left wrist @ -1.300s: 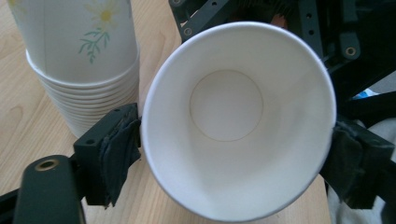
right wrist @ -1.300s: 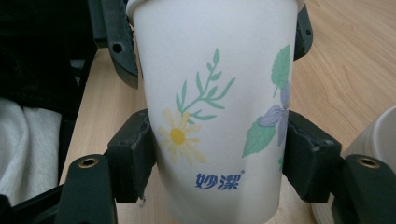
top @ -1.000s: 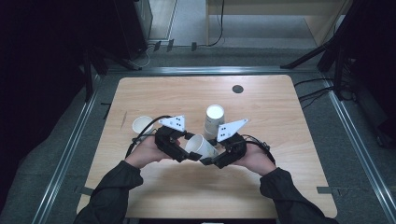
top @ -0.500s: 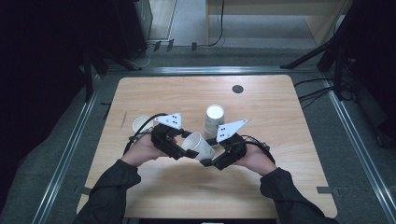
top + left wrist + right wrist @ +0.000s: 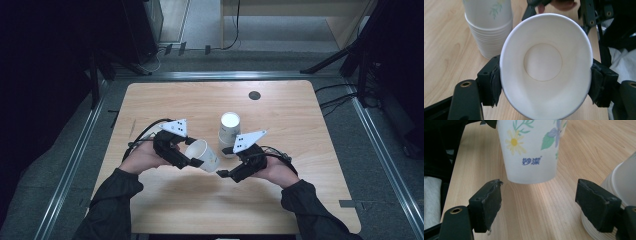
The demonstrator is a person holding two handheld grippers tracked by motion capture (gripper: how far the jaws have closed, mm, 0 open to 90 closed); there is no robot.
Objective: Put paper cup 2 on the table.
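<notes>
Holding a single paper cup in my left gripper, I read the high view like this: the cup lies tipped on its side at centre frame, mouth turned toward the left hand, base toward my right gripper. The stack of cups stands upside down just above and right of it, near the middle of the table. The right gripper sits just lower right of the cup, apart from it.

From the left gripper view, I look straight into the cup's mouth at mid-frame. Both pads press on its rim from either side, squeezing it to an oval, so the grip is firm. The stack rises at upper left.

From the right gripper view, the flowered cup wall hangs at upper centre, above and beyond the jaws, which have just been opening and now stand wide with nothing between them but bare wood. The stack's edge shows at the right border.

My judgement: the cup has just been pulled free of the stack and passed wholly to the left side. Next I would turn it upright and set it down clear of the stack, easing the squeeze so the rim does not crease.
</notes>
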